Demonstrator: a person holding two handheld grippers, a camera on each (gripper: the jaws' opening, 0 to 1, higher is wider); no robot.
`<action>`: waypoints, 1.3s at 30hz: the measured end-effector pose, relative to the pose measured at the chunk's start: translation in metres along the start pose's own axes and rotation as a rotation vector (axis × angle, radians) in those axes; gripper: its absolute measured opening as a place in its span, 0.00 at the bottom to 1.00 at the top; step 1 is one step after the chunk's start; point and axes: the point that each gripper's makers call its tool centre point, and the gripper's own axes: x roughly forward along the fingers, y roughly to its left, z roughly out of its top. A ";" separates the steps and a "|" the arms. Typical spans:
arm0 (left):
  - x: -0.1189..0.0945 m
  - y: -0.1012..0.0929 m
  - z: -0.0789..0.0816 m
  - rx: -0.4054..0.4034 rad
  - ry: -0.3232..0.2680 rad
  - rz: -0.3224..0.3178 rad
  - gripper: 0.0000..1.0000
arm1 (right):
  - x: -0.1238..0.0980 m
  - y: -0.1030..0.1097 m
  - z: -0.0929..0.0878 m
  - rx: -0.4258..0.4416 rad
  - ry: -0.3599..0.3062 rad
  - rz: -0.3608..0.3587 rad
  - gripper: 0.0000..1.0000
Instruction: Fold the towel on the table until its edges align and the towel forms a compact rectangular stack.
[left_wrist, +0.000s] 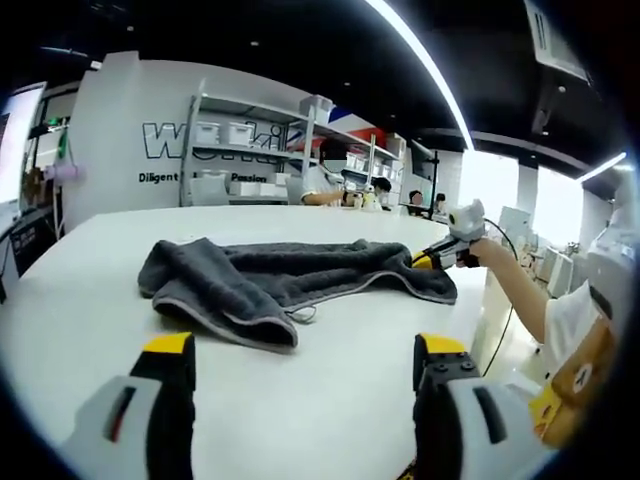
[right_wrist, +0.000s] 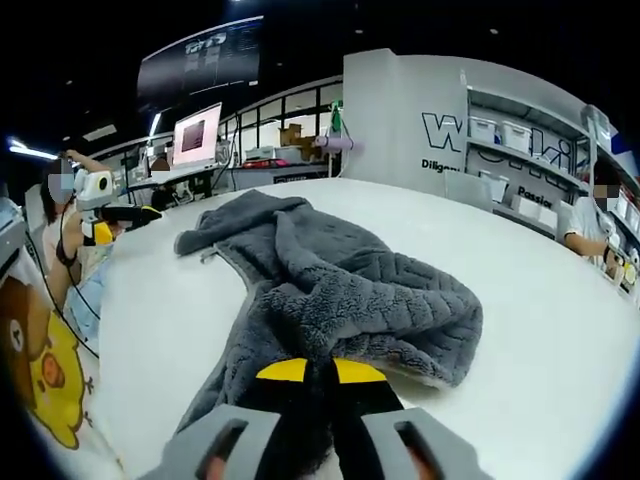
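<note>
We see the right gripper (right_wrist: 320, 372) clamped on the grey towel (right_wrist: 340, 290). Left gripper (left_wrist: 305, 362) jaws spread over the white table (left_wrist: 330, 400).

**Bright overhead light, strong fisheye bend**

Both views are brightly and evenly lit. A long ceiling light strip (left_wrist: 430, 70) runs overhead beyond the left gripper's fingers, and a window (left_wrist: 488, 180) far ahead of them is blown out to white. The white table (left_wrist: 330, 400) reflects the light softly, without hard glare. The grey towel (right_wrist: 340, 290) casts only a thin, soft shadow along its edges. Straight lines curve sharply toward the edges of each view. The yellow-tipped fingers (right_wrist: 283, 371) nearest the lens look slightly soft, and the distant shelves (left_wrist: 250, 150) are low in detail.
</note>
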 end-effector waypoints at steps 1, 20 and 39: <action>0.000 0.000 0.000 -0.001 0.000 0.000 0.95 | 0.000 0.000 0.000 0.000 0.001 0.000 0.09; -0.004 0.005 -0.001 -0.003 0.001 0.007 0.95 | -0.040 0.003 0.015 0.010 -0.104 -0.108 0.30; -0.008 0.009 -0.005 -0.011 0.005 0.021 0.95 | -0.058 0.038 0.001 0.088 -0.162 -0.155 0.70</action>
